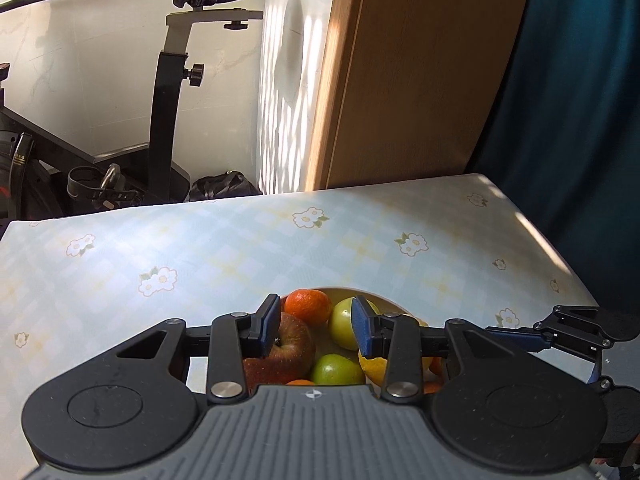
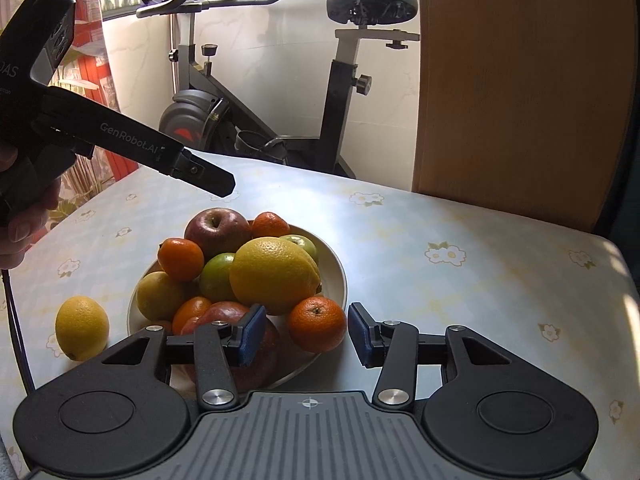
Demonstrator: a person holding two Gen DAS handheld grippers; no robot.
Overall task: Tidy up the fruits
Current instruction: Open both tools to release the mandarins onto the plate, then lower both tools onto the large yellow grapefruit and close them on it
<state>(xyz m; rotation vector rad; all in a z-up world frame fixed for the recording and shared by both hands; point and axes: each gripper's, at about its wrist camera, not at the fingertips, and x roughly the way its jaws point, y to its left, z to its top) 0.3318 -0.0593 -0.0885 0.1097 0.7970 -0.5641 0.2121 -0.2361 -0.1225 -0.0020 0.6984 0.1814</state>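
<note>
A white plate [image 2: 336,276] on the flowered tablecloth holds a heap of fruit: a big yellow citrus [image 2: 274,274], red apples [image 2: 218,232], several tangerines and green fruits. One lemon [image 2: 82,326] lies on the cloth left of the plate. My right gripper [image 2: 306,334] is open at the plate's near rim. A tangerine [image 2: 316,324] rests there between its blue pads, untouched. My left gripper [image 1: 316,326] hangs open above the heap, over an apple [image 1: 288,350] and a green fruit [image 1: 342,324], with nothing in its jaws. From the right wrist it shows as a black arm [image 2: 218,184] above the far apple.
An exercise bike [image 2: 340,92] stands behind the table's far edge. A wooden panel [image 2: 520,80] rises at the back right, with a dark teal curtain [image 1: 580,100] beside it. A hand [image 2: 16,216] grips the left tool. Bare tablecloth [image 2: 460,300] lies right of the plate.
</note>
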